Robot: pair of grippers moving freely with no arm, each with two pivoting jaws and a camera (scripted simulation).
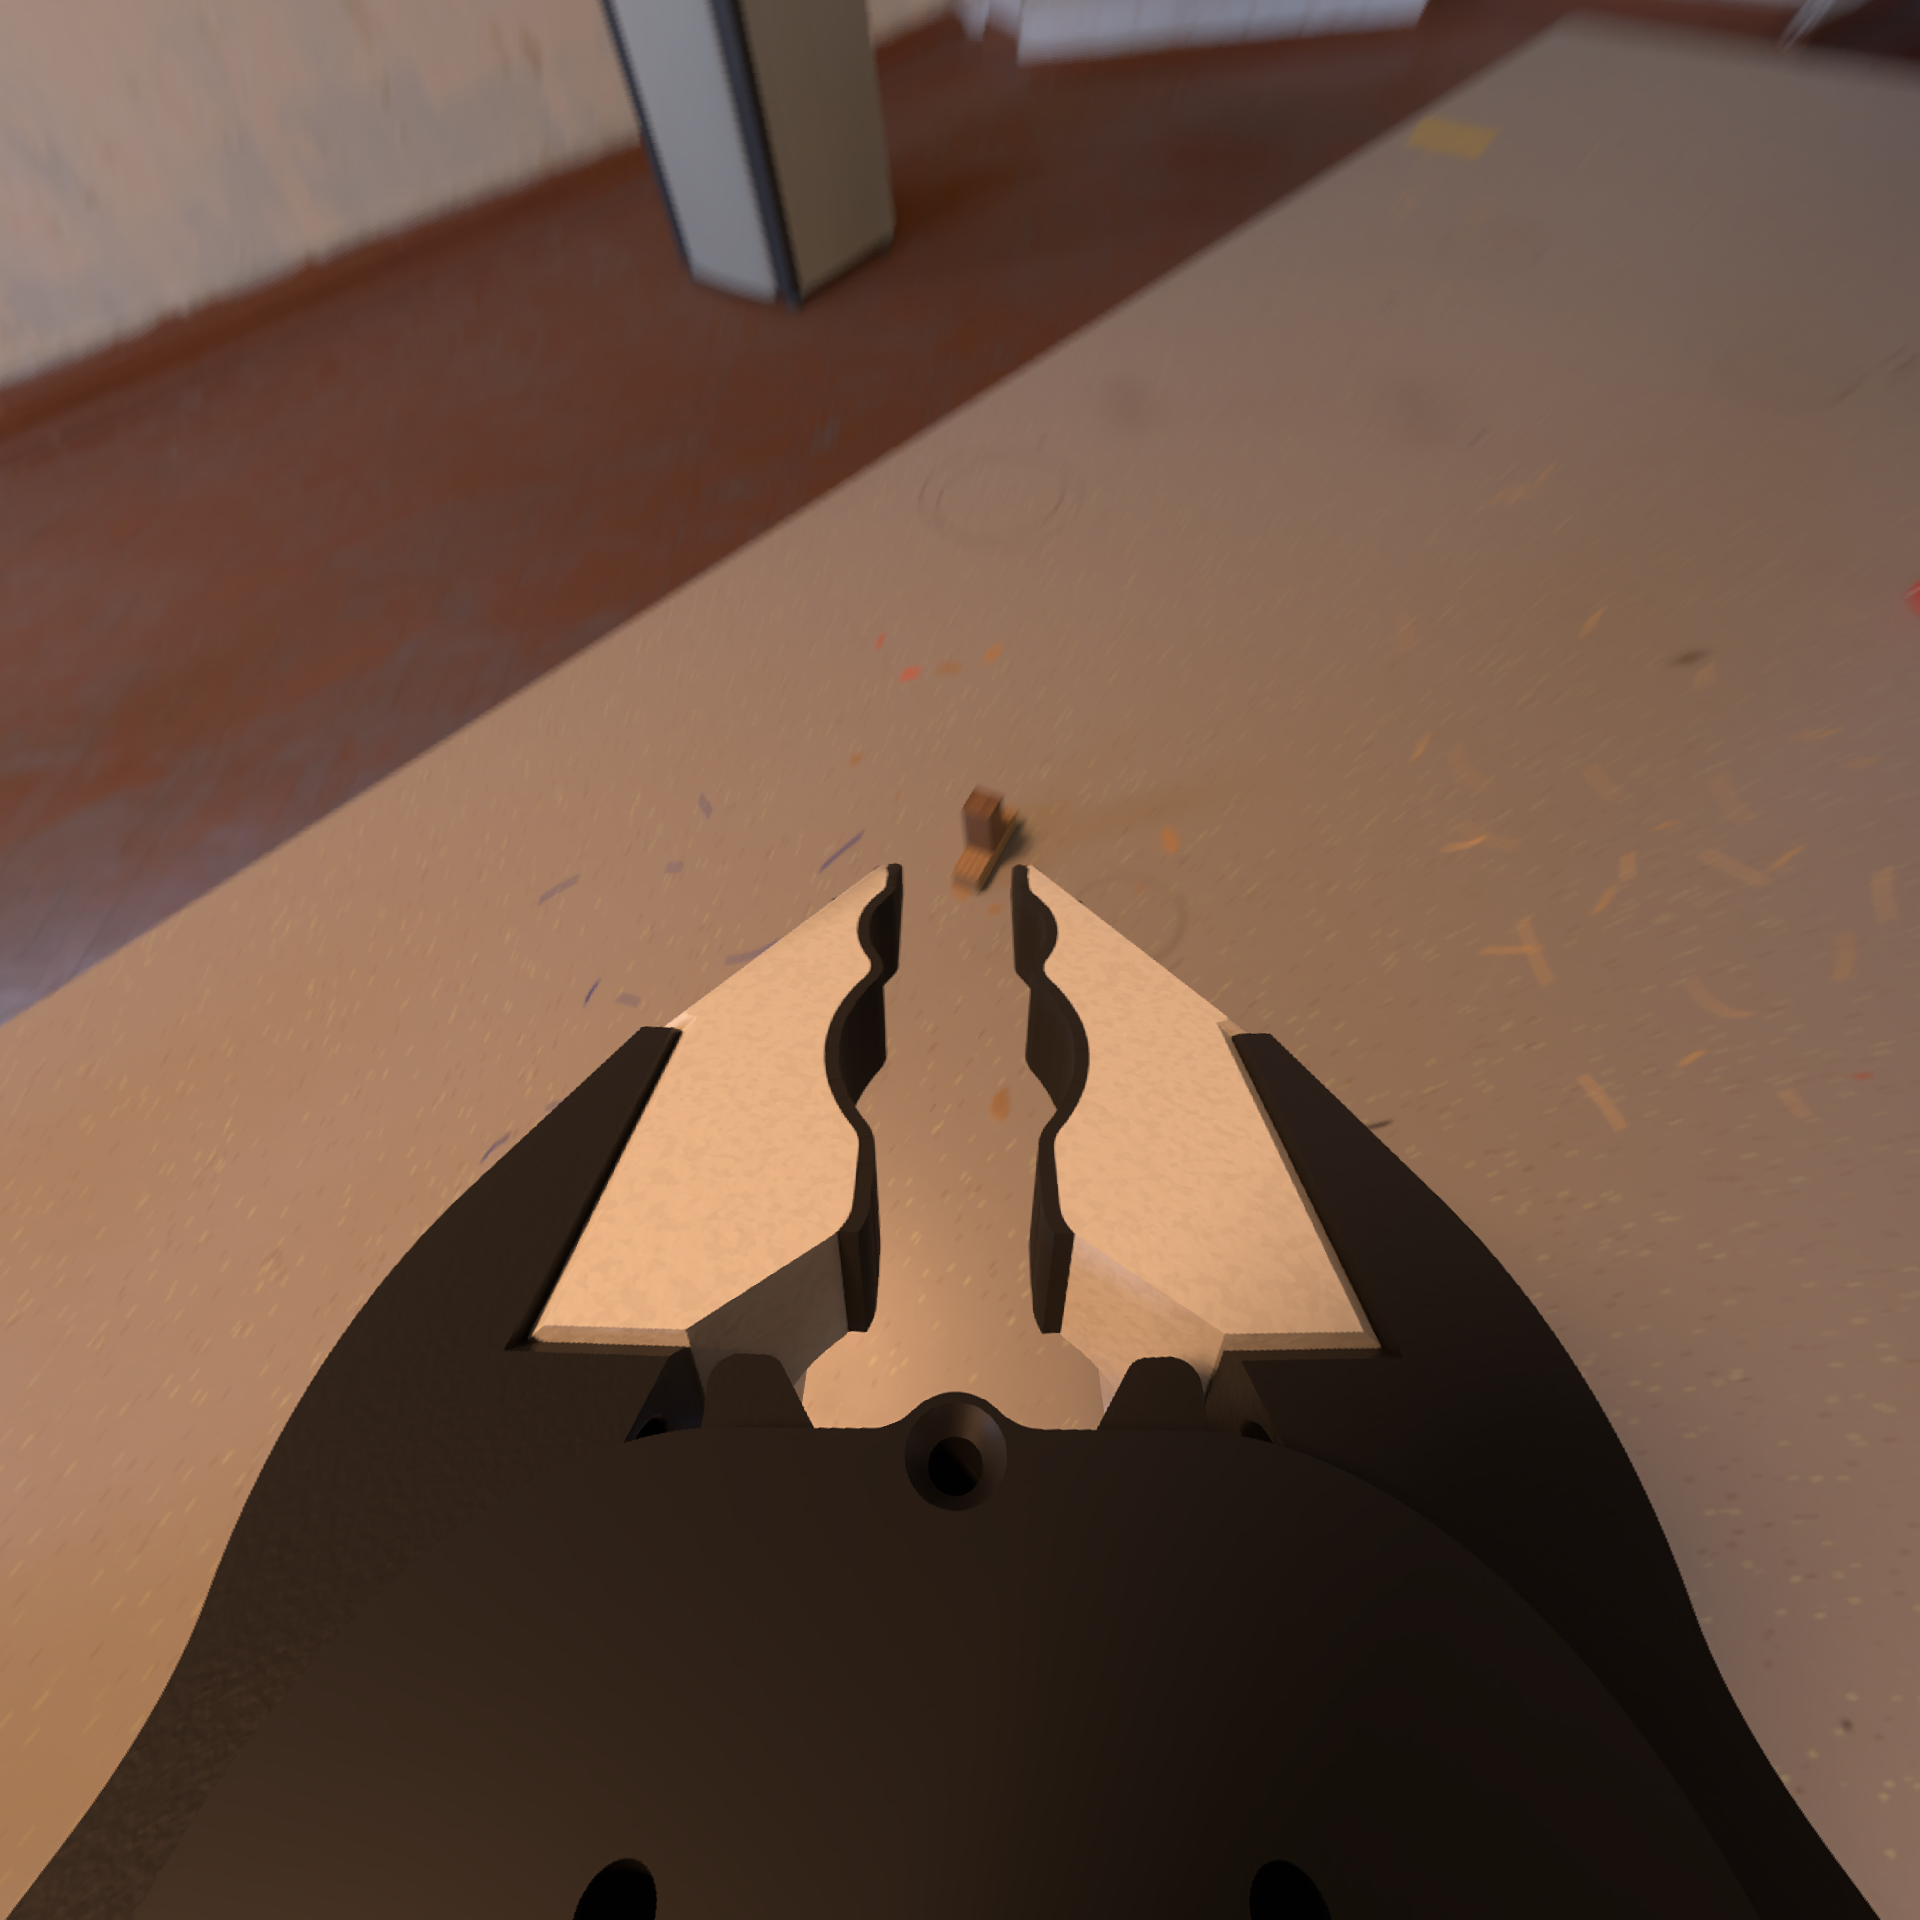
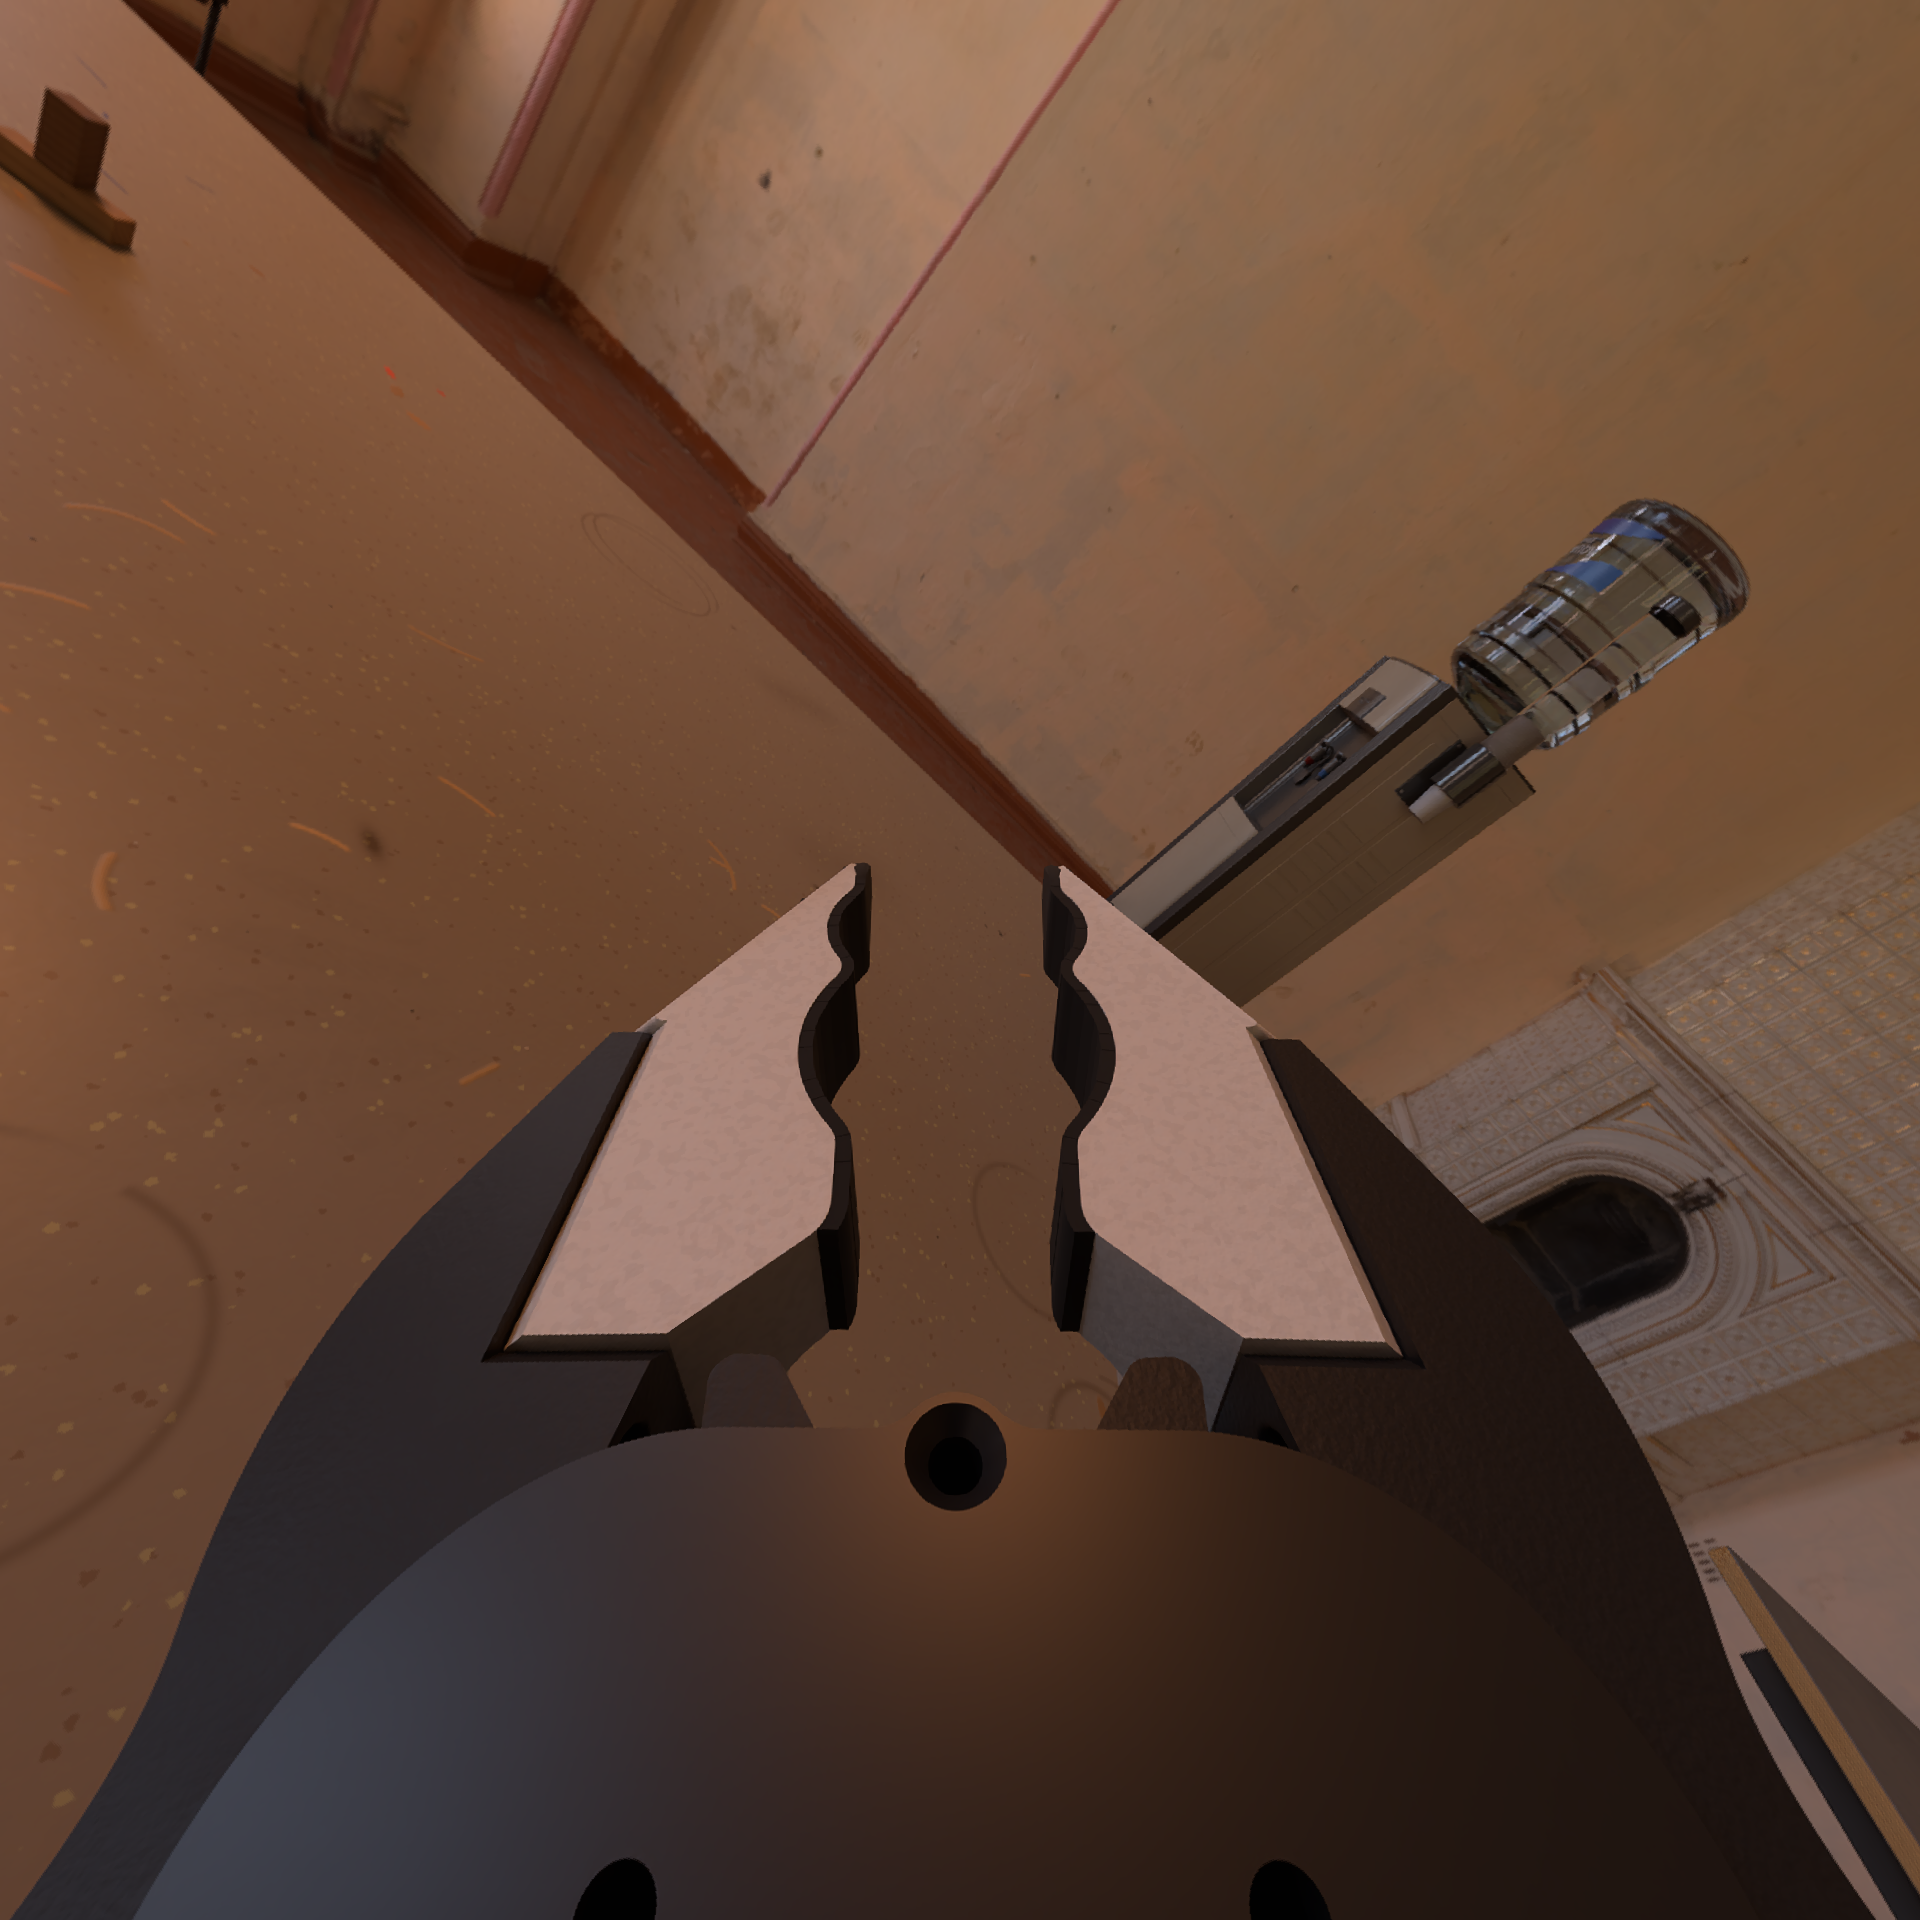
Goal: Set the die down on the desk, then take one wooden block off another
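Ahead on the desk (image 1: 1351,520), the small block (image 1: 982,812) is sitting atop the flat block (image 1: 971,868), unstacking pending; I'm holding left gripper (image 1: 956,878) and right gripper (image 2: 956,878) spread, empty; no die showing.

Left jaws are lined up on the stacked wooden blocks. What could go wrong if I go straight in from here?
1. The small upper block sits on a thin flat block; a low grasp could catch both.
2. The left gripper has a narrow gap between its jaws, so a tip may knock the stack over.
3. No die shows in either view, and the right gripper is empty, so I cannot confirm the first step.
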